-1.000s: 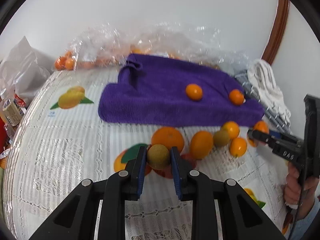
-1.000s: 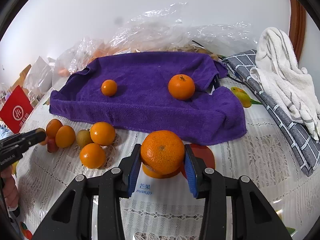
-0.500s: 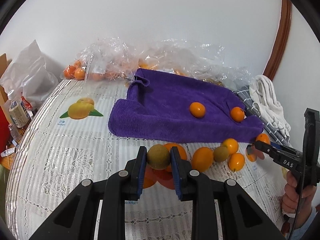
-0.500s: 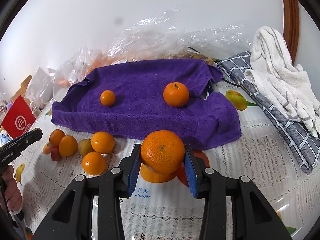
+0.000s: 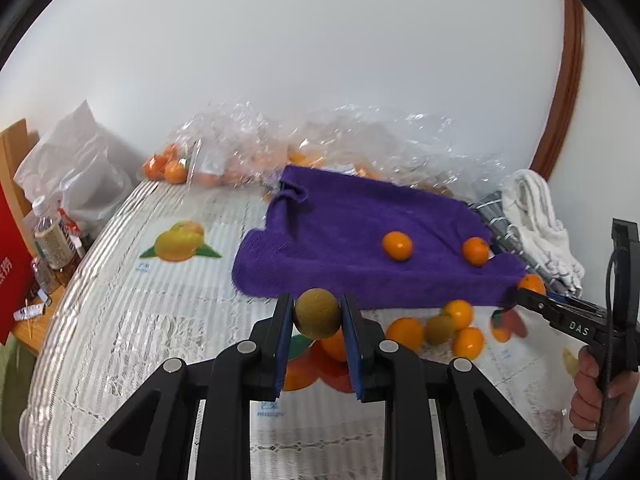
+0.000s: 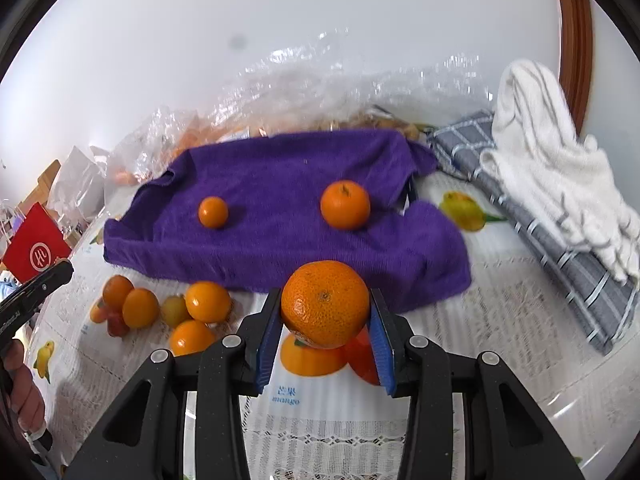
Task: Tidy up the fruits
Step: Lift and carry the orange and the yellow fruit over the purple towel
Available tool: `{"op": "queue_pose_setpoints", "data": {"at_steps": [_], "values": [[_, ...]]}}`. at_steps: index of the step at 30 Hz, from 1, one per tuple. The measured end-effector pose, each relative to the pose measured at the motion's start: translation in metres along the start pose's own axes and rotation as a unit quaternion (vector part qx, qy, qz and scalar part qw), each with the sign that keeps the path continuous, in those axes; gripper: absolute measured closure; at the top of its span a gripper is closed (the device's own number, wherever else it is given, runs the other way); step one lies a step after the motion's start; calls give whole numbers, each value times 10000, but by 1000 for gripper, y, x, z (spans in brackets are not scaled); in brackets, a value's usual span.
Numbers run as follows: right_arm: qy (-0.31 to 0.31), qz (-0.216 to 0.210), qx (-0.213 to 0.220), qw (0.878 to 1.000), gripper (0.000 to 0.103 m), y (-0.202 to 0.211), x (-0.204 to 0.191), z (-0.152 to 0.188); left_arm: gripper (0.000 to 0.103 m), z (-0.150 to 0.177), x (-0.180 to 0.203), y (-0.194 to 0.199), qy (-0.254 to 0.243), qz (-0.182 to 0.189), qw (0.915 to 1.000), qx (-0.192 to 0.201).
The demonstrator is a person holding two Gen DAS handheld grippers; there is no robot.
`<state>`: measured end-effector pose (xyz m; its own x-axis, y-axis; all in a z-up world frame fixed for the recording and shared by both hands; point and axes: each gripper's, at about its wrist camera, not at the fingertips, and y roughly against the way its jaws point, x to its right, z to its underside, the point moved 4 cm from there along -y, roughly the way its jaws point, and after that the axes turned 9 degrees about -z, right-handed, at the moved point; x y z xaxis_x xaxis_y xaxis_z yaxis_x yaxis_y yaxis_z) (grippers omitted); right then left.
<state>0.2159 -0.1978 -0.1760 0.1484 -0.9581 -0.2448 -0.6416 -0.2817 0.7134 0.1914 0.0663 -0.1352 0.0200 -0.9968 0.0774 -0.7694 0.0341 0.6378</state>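
On the purple towel (image 6: 280, 248) two oranges already sit; the left gripper (image 5: 317, 314) clamps a brownish-green fruit (image 5: 317, 313) and the right gripper (image 6: 325, 306) clamps a large orange (image 6: 325, 304), both above the tablecloth, while five loose fruits (image 6: 208, 302) await sorting.

My views are bright with soft, even light and faint shadows. Glare sparkles on the plastic bags (image 6: 320, 92). Fisheye bending curves the edges into black corners, and the background looks slightly blurred.
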Motion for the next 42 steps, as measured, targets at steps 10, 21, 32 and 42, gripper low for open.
{"op": "queue_pose_setpoints", "data": {"at_steps": [10, 21, 32, 42], "values": [[153, 76, 281, 9995, 62, 23, -9, -36, 80, -42, 12, 14, 47, 69, 9999, 144], [196, 34, 576, 9981, 62, 18, -7, -81, 80, -91, -6, -13, 432, 13, 9988, 222], [275, -84, 279, 9992, 62, -29, -2, -97, 80, -88, 17, -71, 228, -49, 9997, -109], [207, -457, -539, 9973, 62, -85, -9, -62, 80, -56, 26, -105, -23, -155, 9985, -518]]}}
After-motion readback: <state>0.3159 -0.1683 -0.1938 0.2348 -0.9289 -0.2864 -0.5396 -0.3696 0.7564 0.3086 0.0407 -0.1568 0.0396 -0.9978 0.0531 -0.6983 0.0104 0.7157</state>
